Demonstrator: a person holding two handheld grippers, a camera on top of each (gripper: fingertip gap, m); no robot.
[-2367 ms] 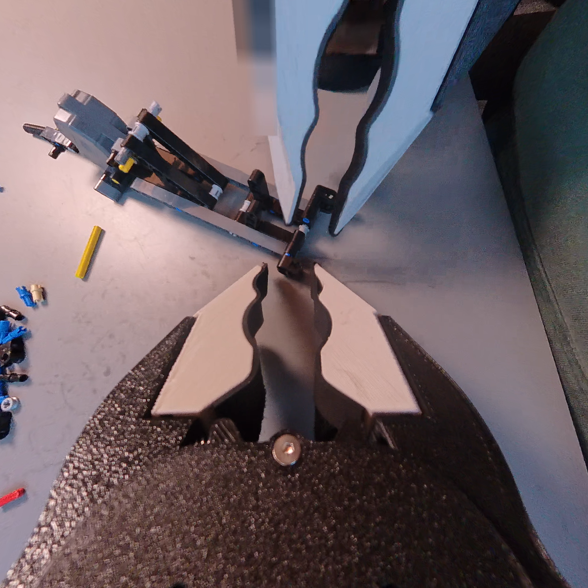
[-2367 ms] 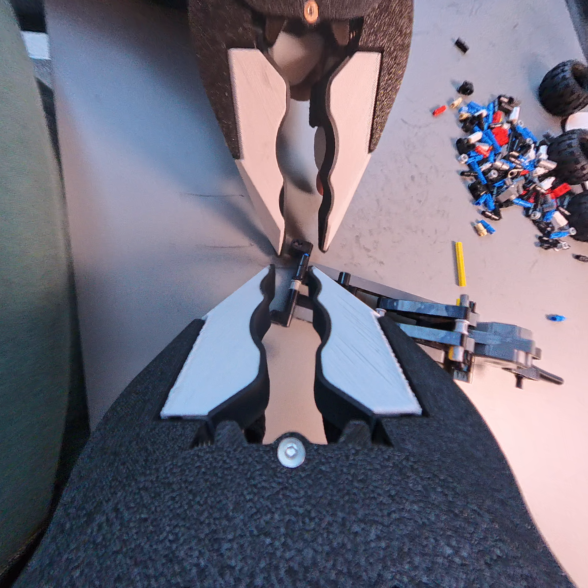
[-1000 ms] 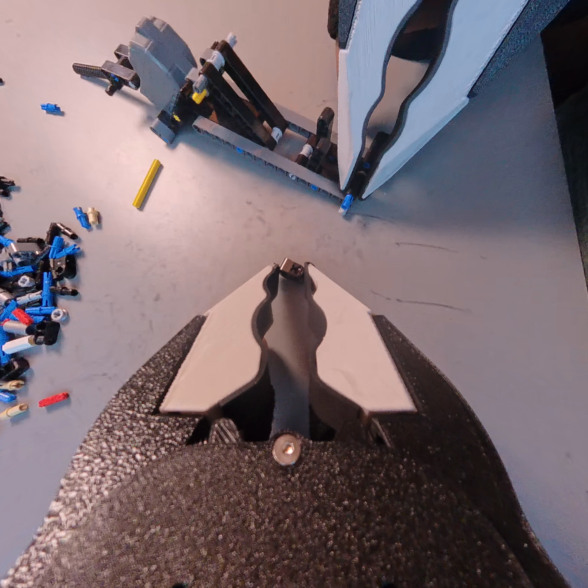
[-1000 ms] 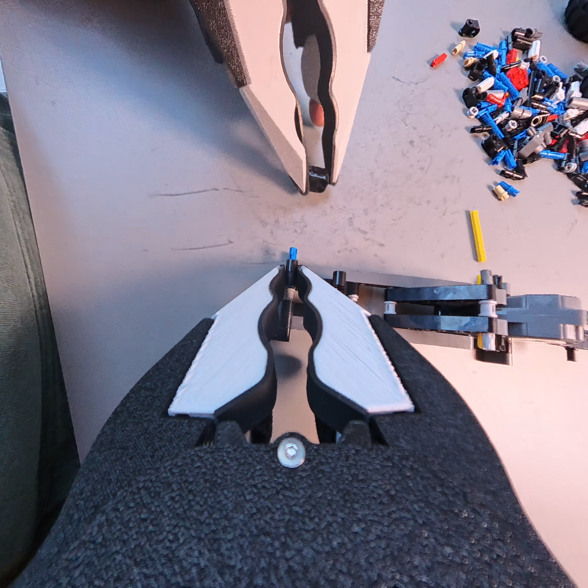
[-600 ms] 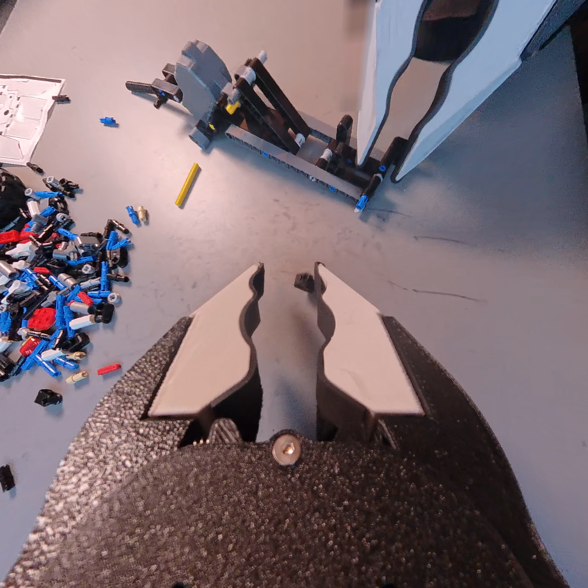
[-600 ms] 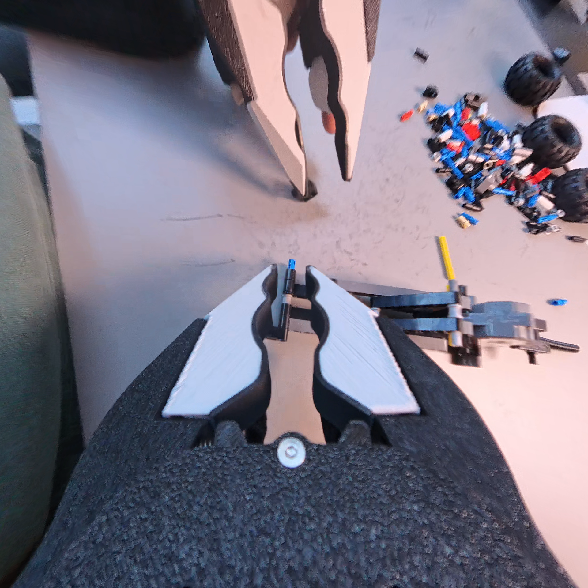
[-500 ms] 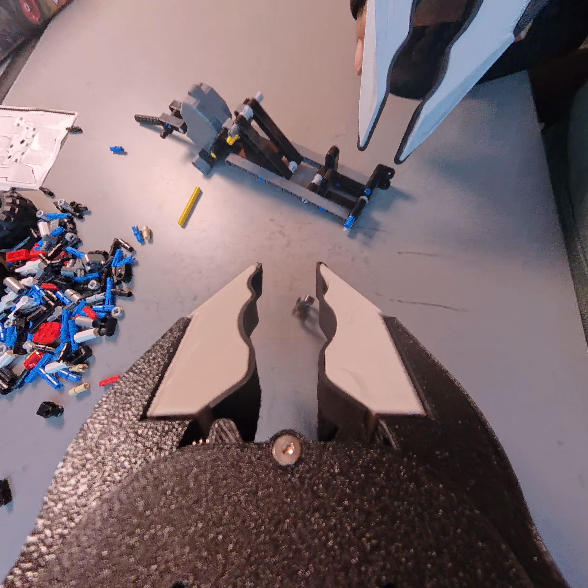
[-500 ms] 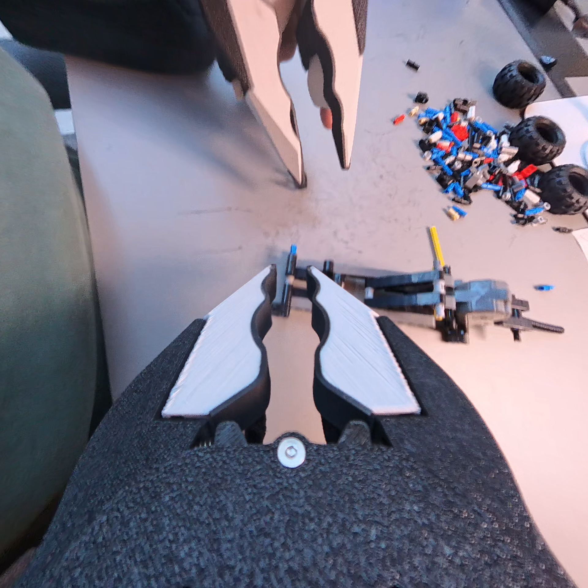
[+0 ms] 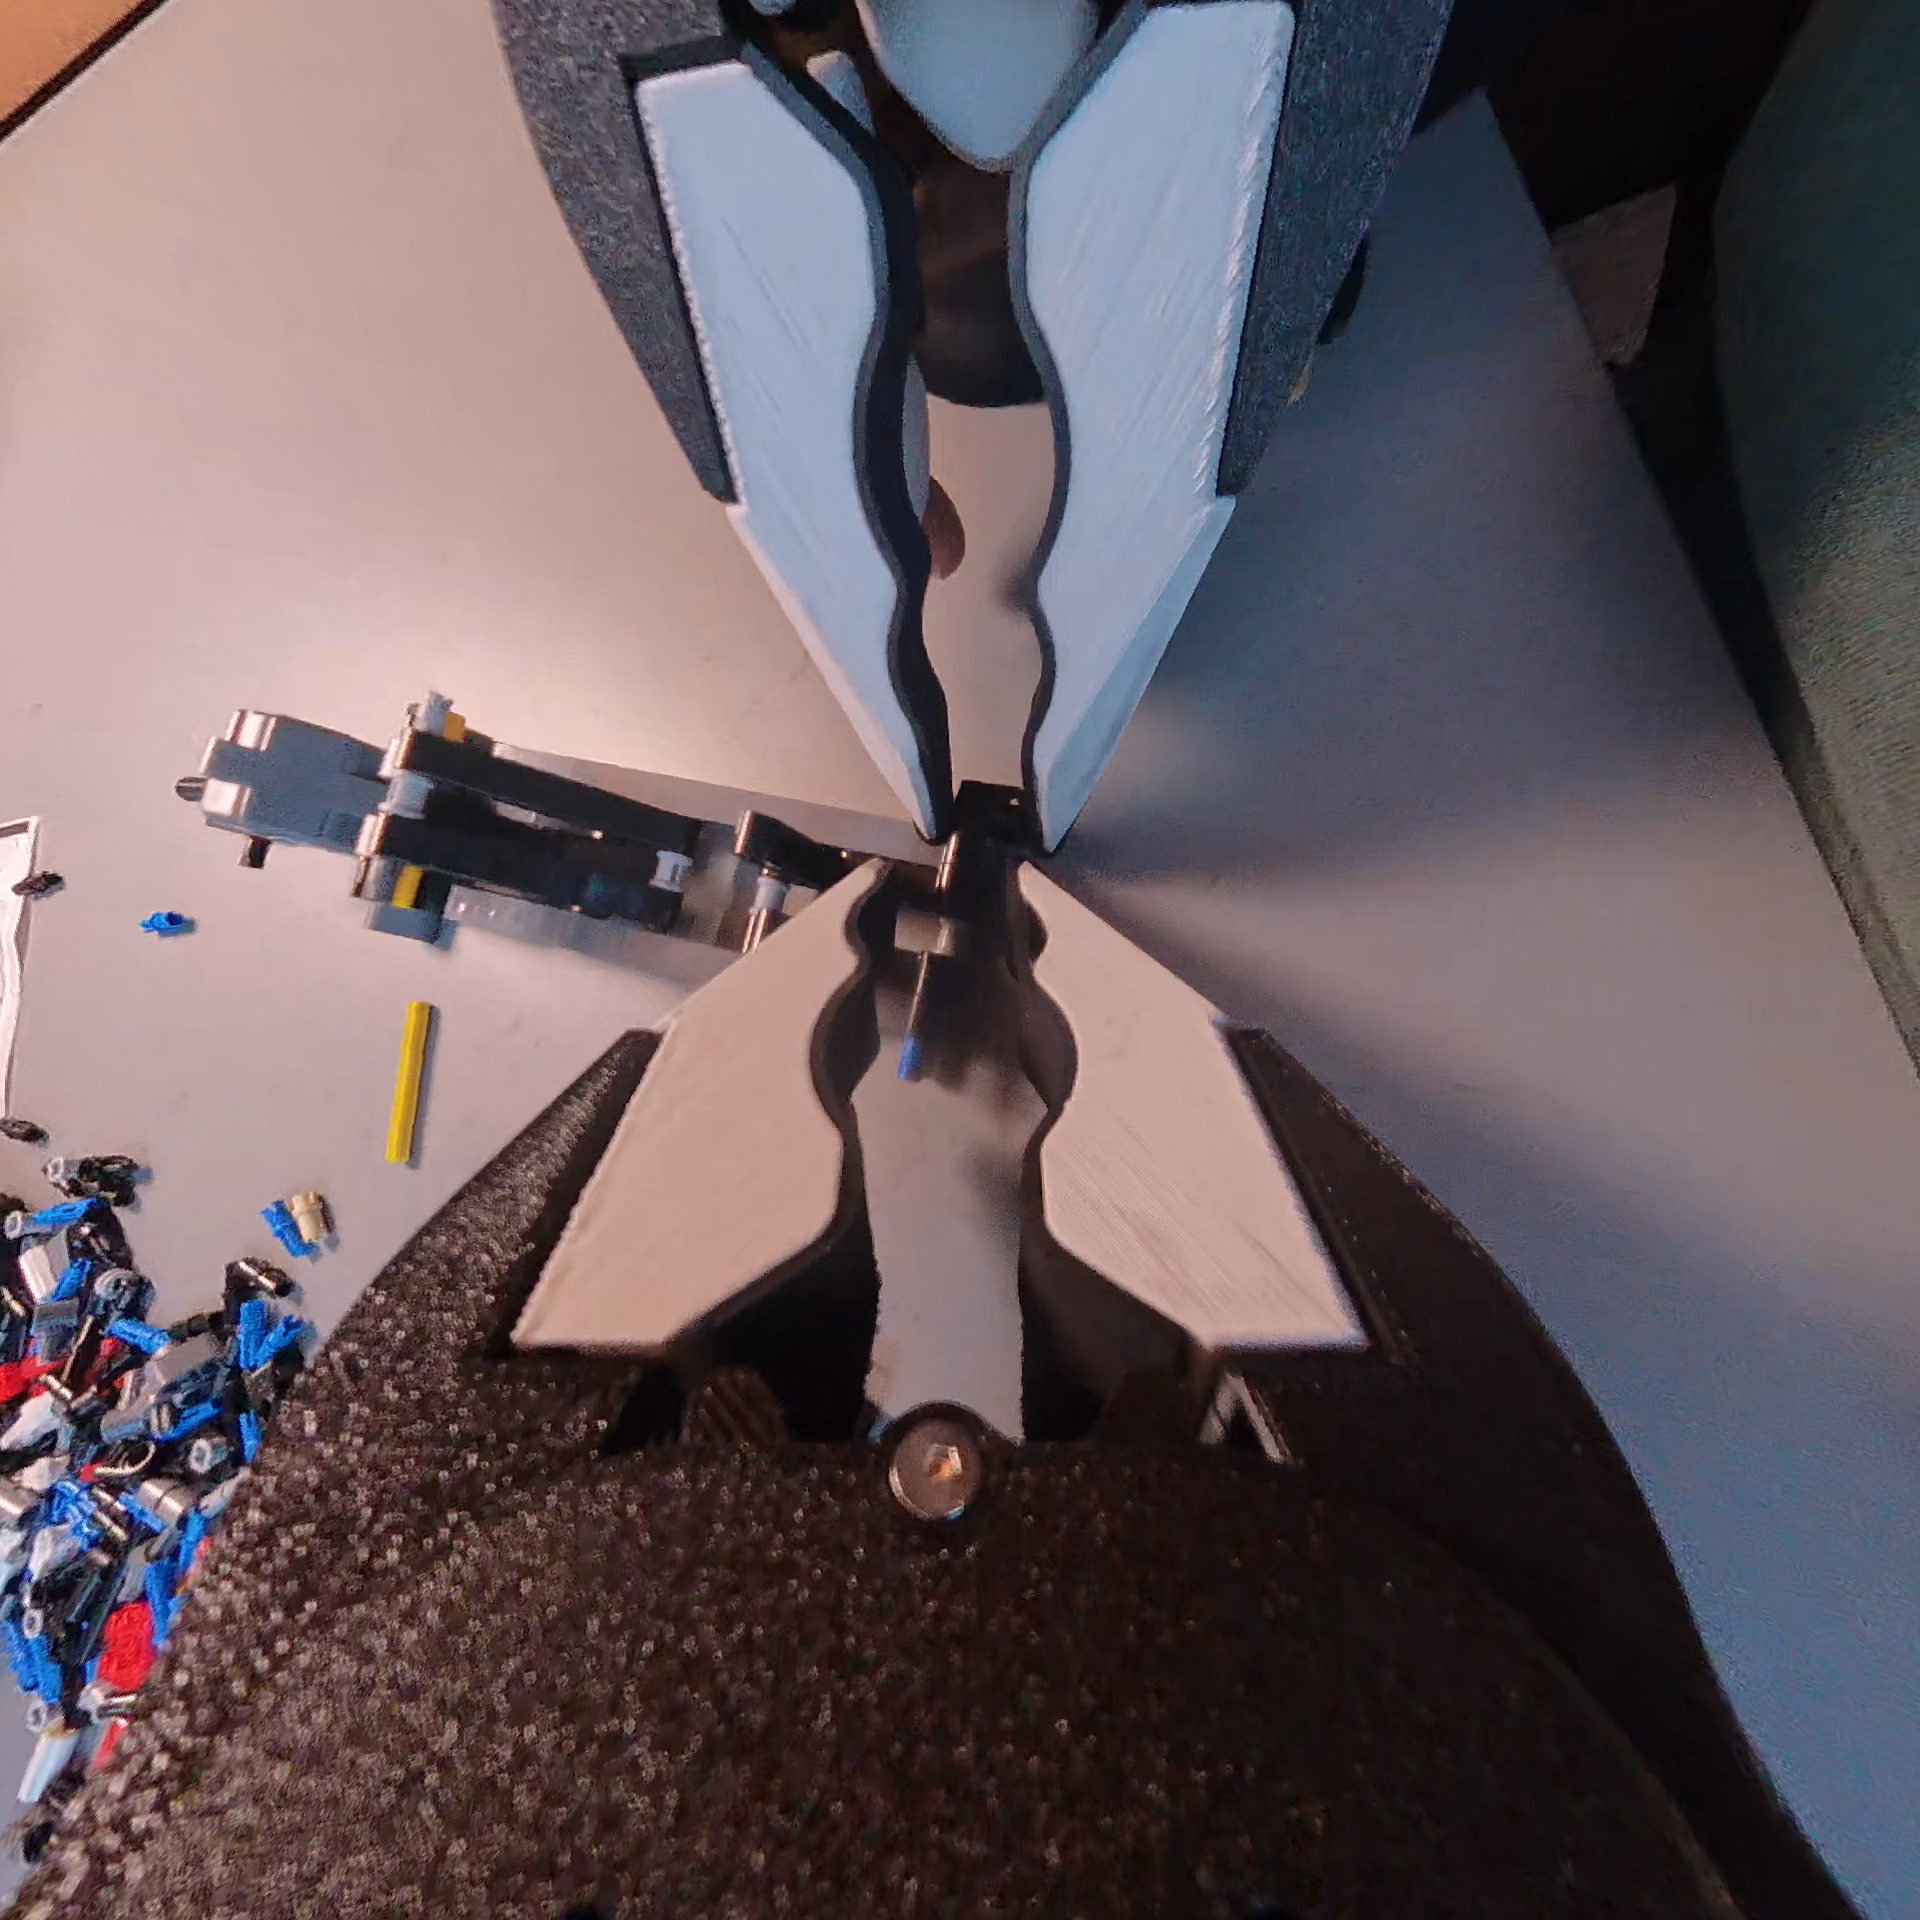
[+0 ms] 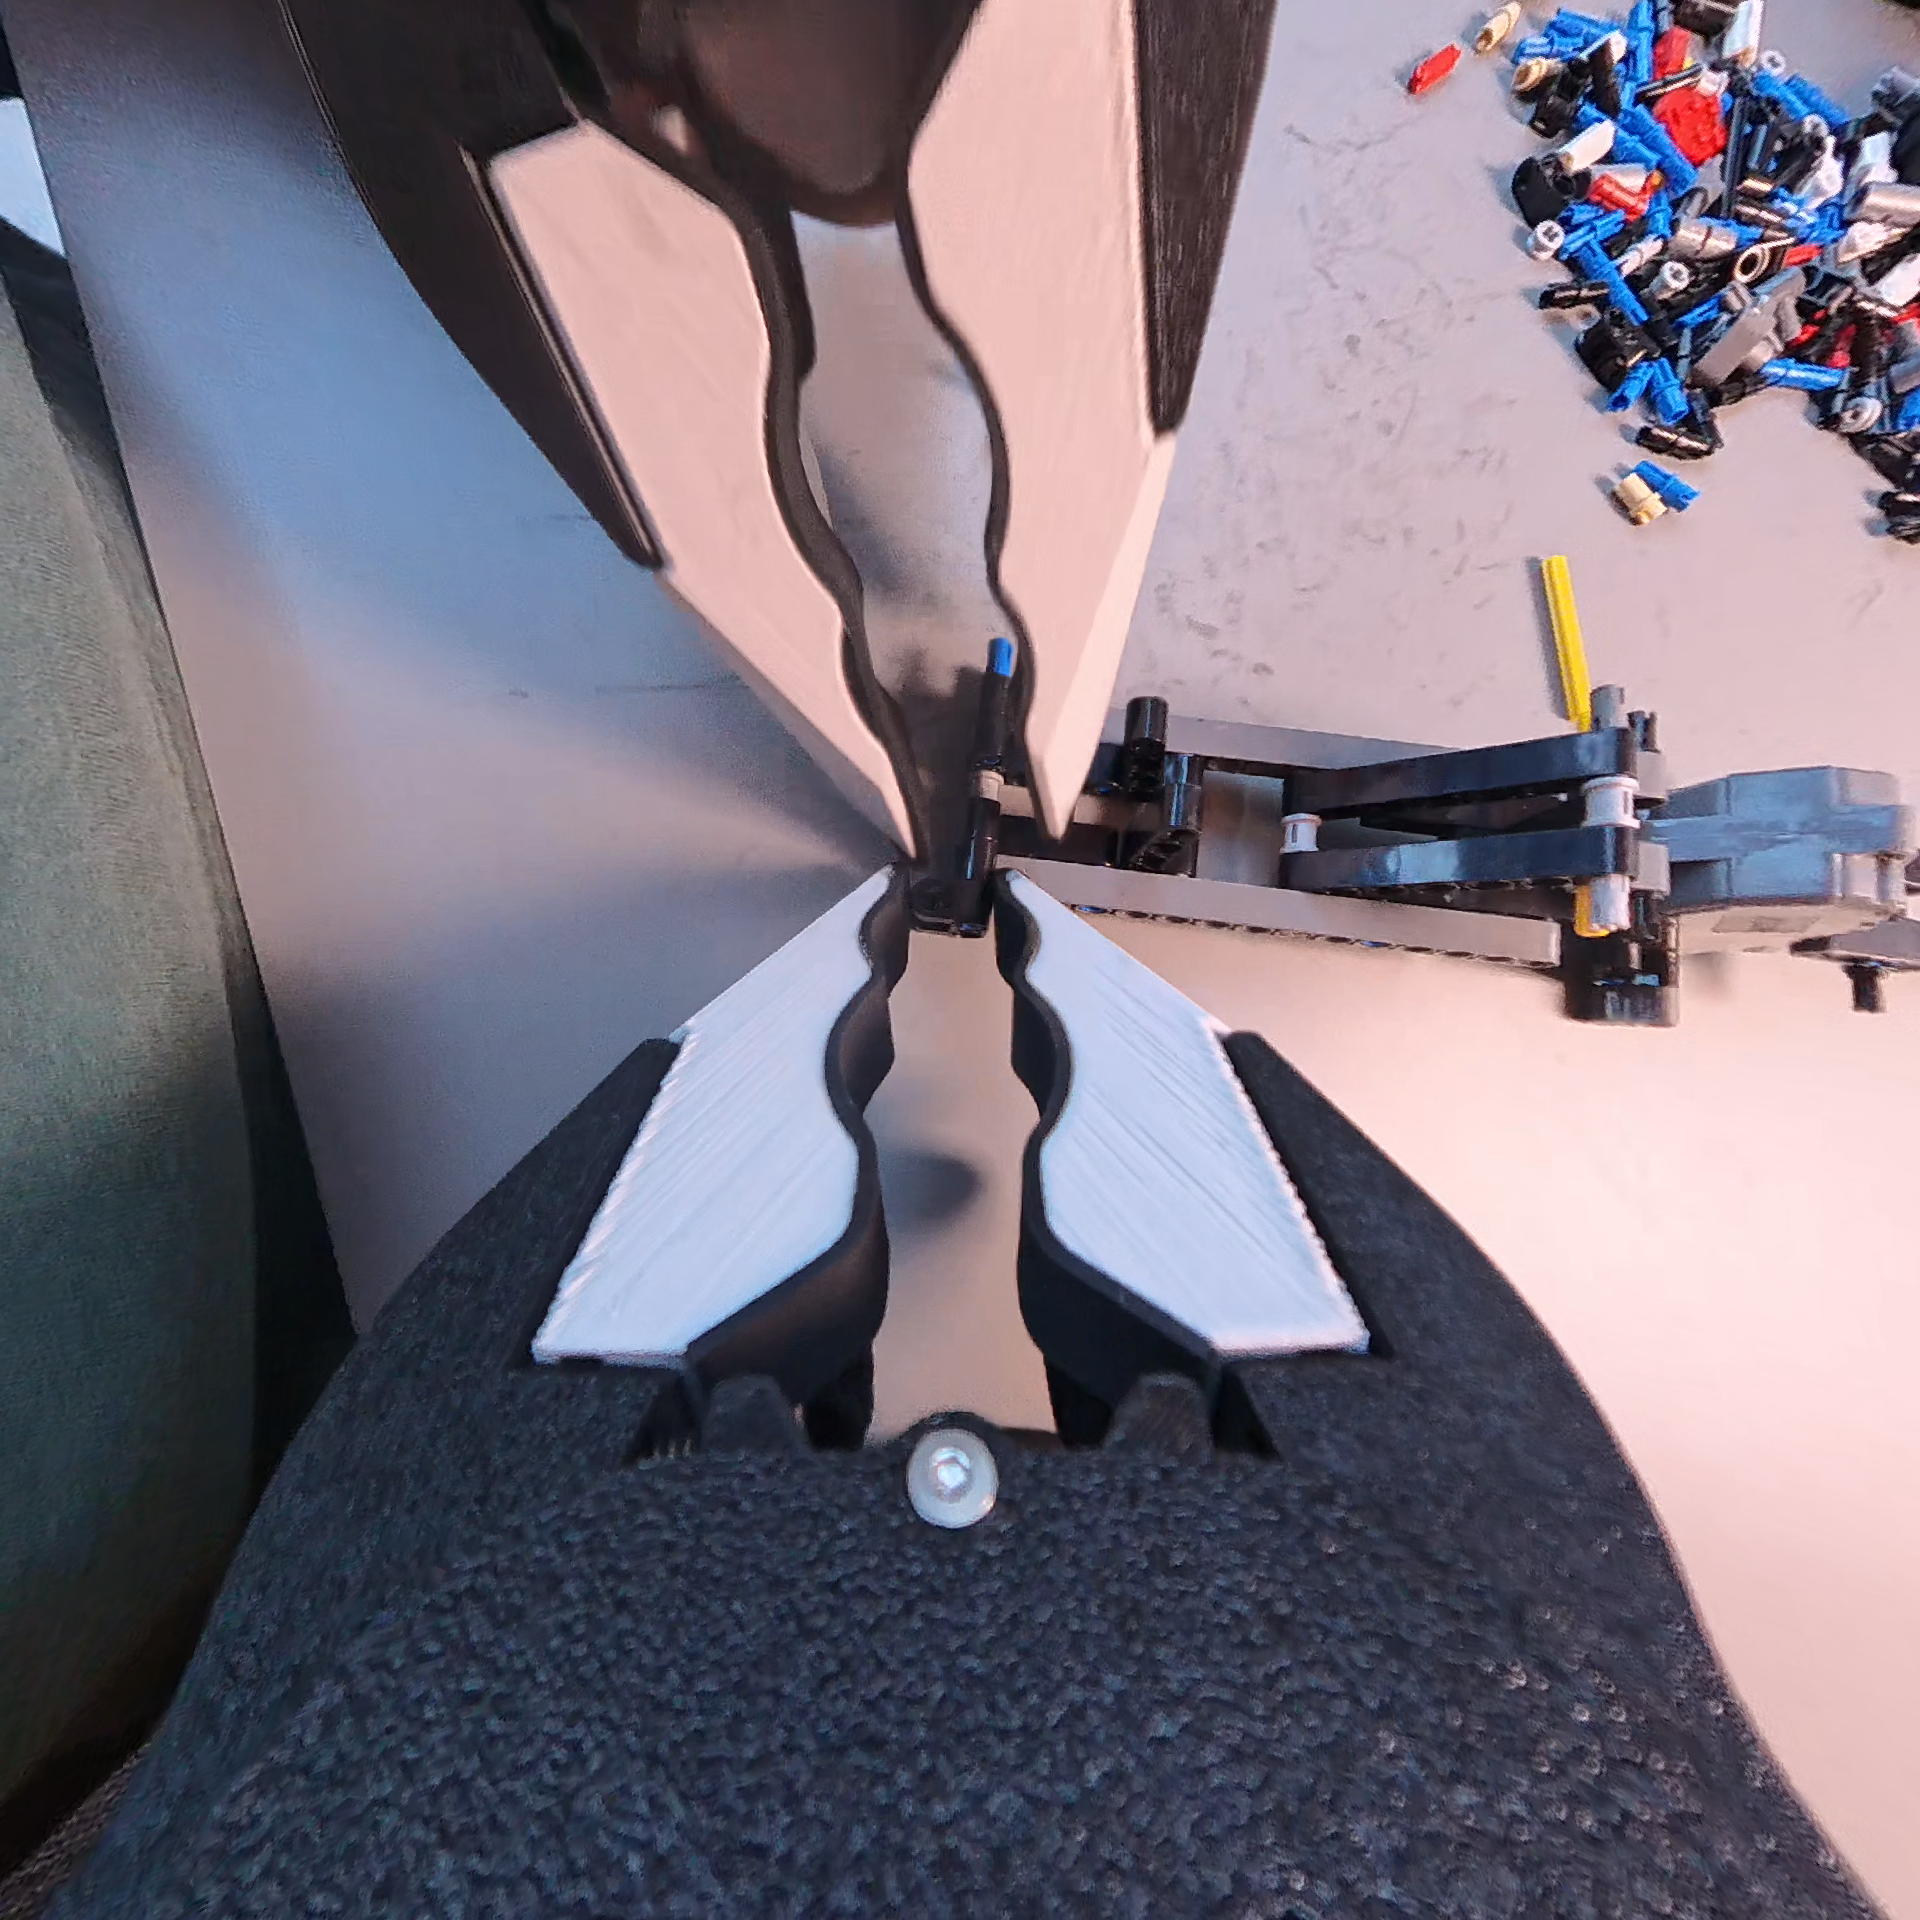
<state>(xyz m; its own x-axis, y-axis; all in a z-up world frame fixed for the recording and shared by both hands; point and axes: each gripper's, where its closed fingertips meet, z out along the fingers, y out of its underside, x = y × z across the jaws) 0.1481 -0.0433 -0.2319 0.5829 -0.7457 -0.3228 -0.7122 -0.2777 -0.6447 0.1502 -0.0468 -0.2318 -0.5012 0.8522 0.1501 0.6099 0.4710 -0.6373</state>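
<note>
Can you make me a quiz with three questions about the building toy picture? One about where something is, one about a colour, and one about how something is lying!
1. Where is the yellow rod?
A. Between the pile of small pieces and the brick assembly
B. On top of the pile
C. Inside a gripper

2. What colour is the tip of the black pin between the left gripper's fingers?
A. Red
B. Blue
C. Yellow

3. How is the yellow rod lying?
A. Standing upright
B. Plugged into the assembly's grey block
C. Flat on the table

Answers:
1 A: the pile is on one side of it and the assembly on the other.
2 B: the end of the pin is bright blue.
3 C: its whole length rests on the tabletop.
</note>
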